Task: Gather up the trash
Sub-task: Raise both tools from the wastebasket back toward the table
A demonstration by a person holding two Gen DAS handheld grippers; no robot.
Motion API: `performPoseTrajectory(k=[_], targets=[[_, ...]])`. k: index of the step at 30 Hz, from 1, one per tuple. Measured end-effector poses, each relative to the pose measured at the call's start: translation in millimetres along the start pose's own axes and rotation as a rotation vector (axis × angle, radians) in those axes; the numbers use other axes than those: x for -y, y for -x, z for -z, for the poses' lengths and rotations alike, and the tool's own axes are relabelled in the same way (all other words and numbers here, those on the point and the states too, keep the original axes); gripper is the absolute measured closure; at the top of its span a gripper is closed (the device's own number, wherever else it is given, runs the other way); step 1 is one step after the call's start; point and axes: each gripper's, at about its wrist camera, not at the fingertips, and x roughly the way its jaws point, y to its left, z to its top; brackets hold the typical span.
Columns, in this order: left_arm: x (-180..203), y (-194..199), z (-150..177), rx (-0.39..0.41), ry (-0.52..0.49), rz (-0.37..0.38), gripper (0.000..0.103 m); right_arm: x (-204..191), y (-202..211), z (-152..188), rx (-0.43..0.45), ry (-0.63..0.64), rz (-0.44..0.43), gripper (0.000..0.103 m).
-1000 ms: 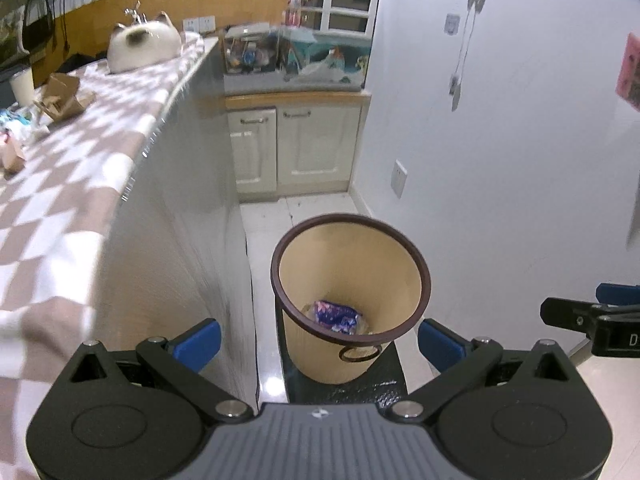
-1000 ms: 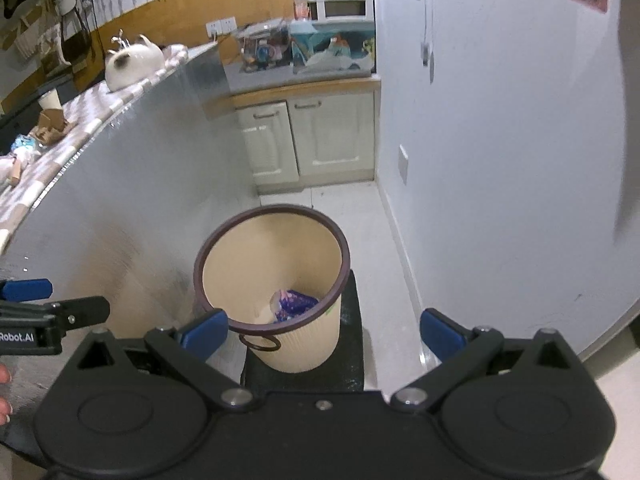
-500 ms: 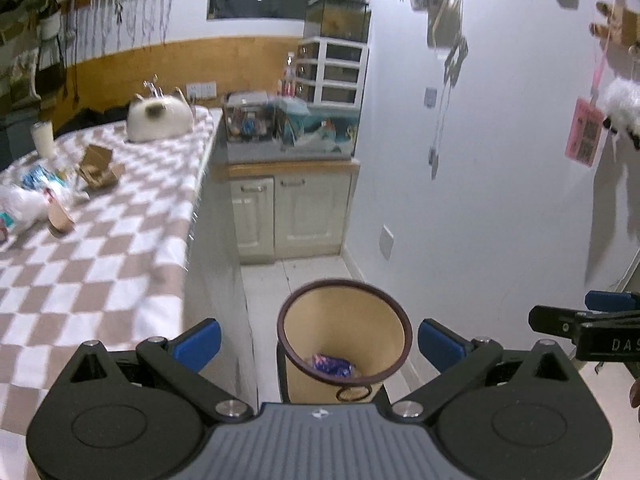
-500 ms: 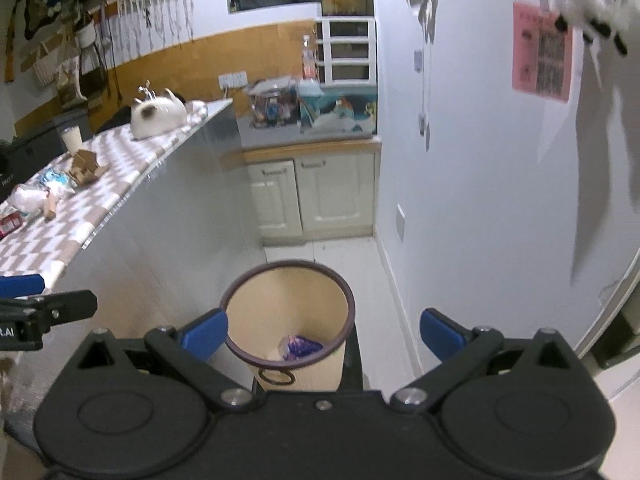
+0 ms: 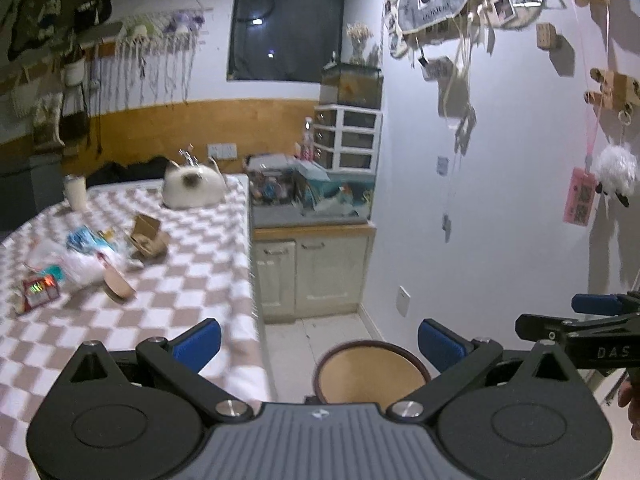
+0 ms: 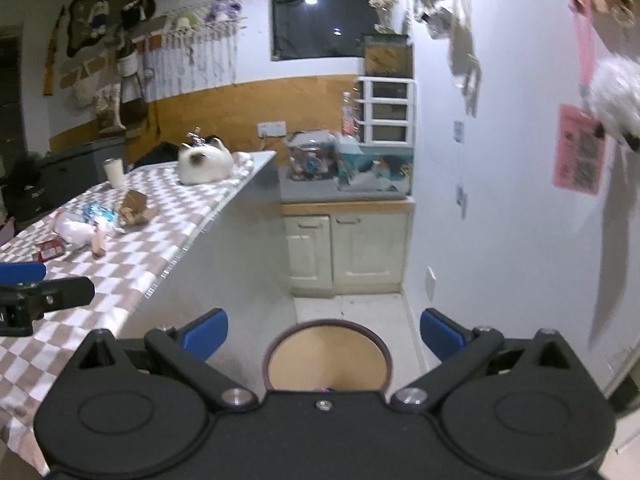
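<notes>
Both hand-held grippers, left [image 5: 318,338] and right [image 6: 324,330], spread wide, empty. Bin [image 5: 370,372] on floor just below-ahead of each. Trash [image 5: 84,264] on bench [image 5: 192,280], far left-ahead. Purple scrap in bin visible only from right.

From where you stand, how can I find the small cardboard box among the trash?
Look at the checkered table. The litter lies toward its left side, before the white cat. The cardboard box is the brown open one nearest the cat; its neighbours are wrappers.
</notes>
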Motion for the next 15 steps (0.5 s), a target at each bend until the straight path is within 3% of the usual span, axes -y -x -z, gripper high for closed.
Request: performPoseTrajectory(k=[15], targets=[[-120, 14, -28, 0.058, -0.005, -0.134, 0.000, -104, -39, -34, 0.041, 0.067, -0.162, 0.000]])
